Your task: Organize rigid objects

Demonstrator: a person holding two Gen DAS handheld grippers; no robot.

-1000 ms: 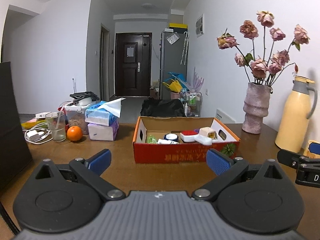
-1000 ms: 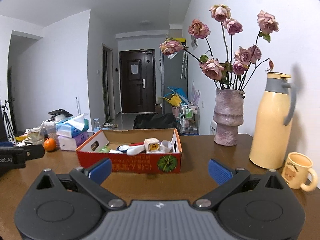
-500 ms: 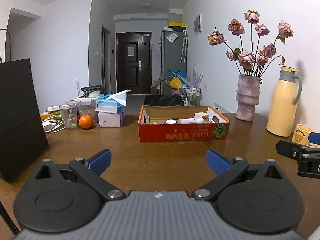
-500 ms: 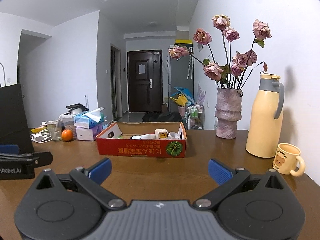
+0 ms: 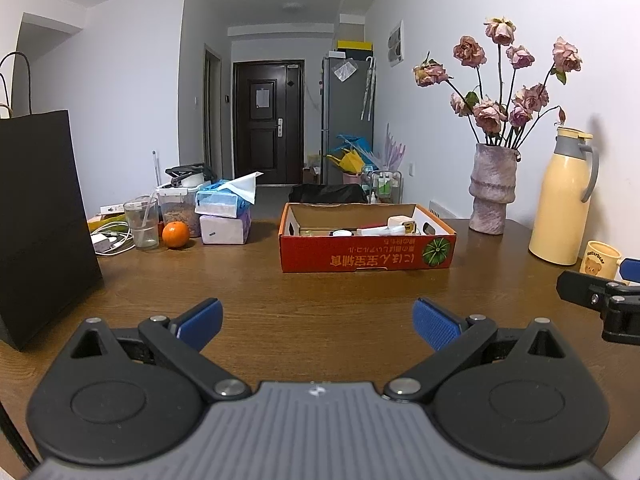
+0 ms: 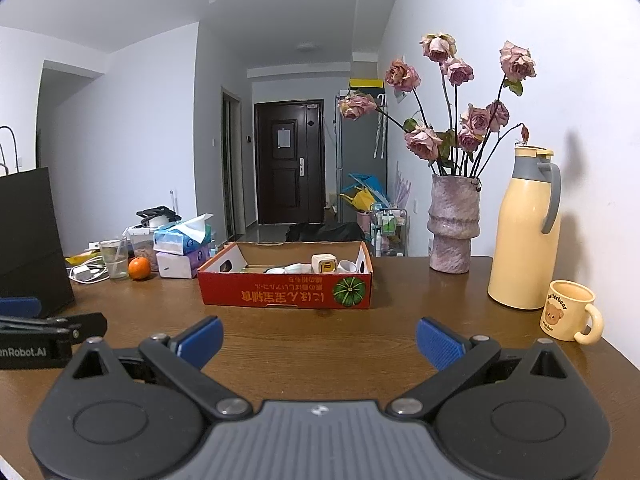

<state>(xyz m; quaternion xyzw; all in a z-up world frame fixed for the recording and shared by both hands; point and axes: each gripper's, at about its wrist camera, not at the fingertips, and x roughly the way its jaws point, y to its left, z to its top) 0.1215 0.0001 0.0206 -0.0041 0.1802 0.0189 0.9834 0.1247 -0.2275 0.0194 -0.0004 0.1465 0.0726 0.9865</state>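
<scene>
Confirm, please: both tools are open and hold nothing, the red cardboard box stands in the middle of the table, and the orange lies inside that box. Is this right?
One detail is wrong. The orange is not inside the red cardboard box; it lies on the table to the box's left, beside the drinking glass, as the left wrist view shows. The left tool and right tool are indeed open and hold nothing.

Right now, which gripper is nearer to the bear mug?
Right. The right gripper has the bear mug just off its right finger; the left gripper sits farther left, beyond the right one.
</scene>
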